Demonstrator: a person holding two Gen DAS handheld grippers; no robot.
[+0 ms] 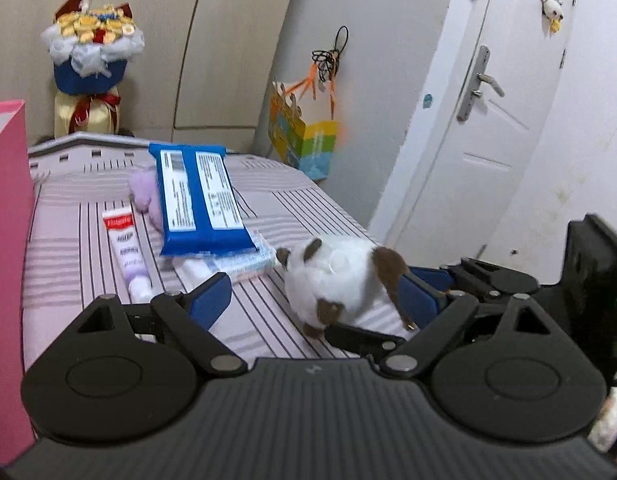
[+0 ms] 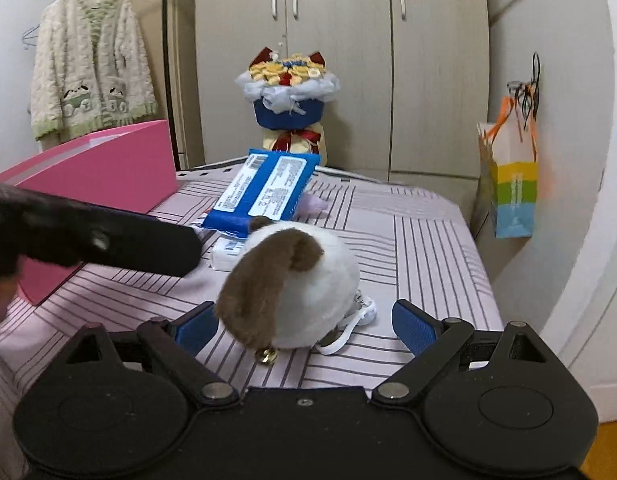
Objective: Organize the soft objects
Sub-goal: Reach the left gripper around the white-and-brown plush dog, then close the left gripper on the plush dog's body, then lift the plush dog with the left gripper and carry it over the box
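Plush toy sits on the bed between the open right gripper's fingers.

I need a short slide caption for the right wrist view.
Open right gripper around a white-and-brown plush toy on the striped bed.

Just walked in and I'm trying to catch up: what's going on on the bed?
A person holds two grippers over a striped bed. Both are open around a white-and-brown plush toy: the right gripper straddles it, the left gripper has it by one finger. Nothing is gripped yet. A blue wipes pack, a toothpaste tube and a pink box are nearby.
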